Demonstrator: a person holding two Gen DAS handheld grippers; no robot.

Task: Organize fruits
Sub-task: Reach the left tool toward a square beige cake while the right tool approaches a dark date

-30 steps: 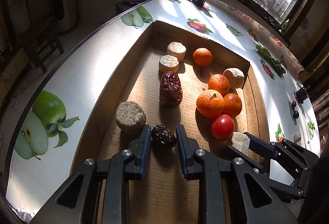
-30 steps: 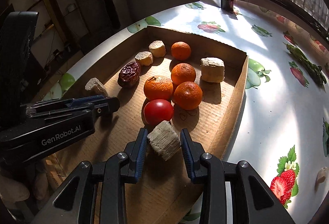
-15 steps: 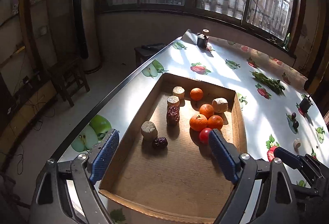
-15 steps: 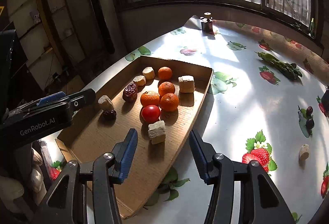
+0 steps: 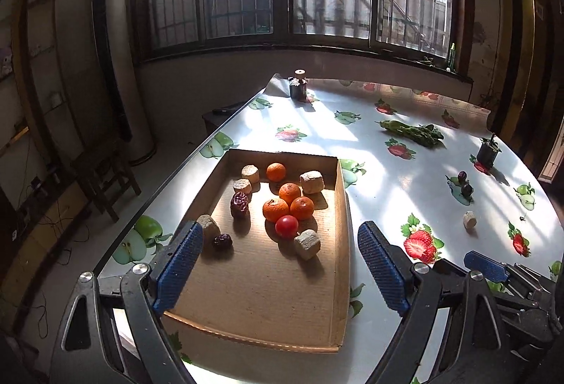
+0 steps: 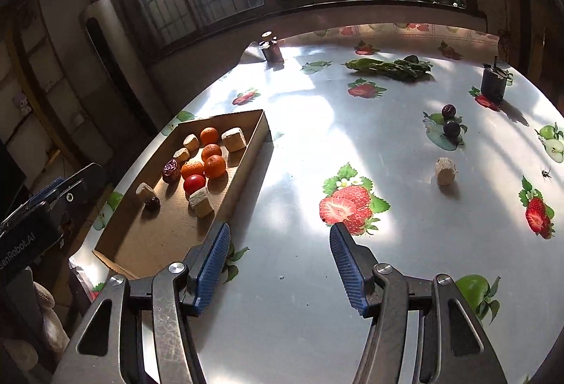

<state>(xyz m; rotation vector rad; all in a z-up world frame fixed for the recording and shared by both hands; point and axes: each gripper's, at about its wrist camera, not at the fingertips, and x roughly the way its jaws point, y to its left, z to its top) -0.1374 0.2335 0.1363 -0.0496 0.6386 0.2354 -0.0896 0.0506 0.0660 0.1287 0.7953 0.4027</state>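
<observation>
A cardboard tray [image 5: 338, 208] [image 6: 243, 186] on the table holds several oranges [image 5: 275, 210], a red tomato [image 5: 286, 226] [image 6: 194, 183], dark dates [image 5: 222, 241] and beige chunks [image 5: 307, 244] [image 6: 201, 202]. My left gripper [image 5: 278, 264] is open and empty, high above the tray's near end. My right gripper [image 6: 278, 257] is open and empty, above the tablecloth right of the tray. A loose beige chunk [image 6: 445, 171] [image 5: 469, 219] and two dark plums [image 6: 451, 128] [image 5: 467, 189] lie on the table to the right.
A green vegetable bundle [image 6: 391, 68] lies at the back. A dark cup [image 6: 493, 84] stands at the back right and a small jar [image 5: 298, 88] at the far edge. The table's left edge [image 5: 169, 186] runs beside the tray. The right gripper shows in the left wrist view [image 5: 493, 273].
Both grippers let go of their pieces, the date and the beige chunk, opened wide, and pulled up and back from the tray. The right gripper swung right over the tablecloth.
</observation>
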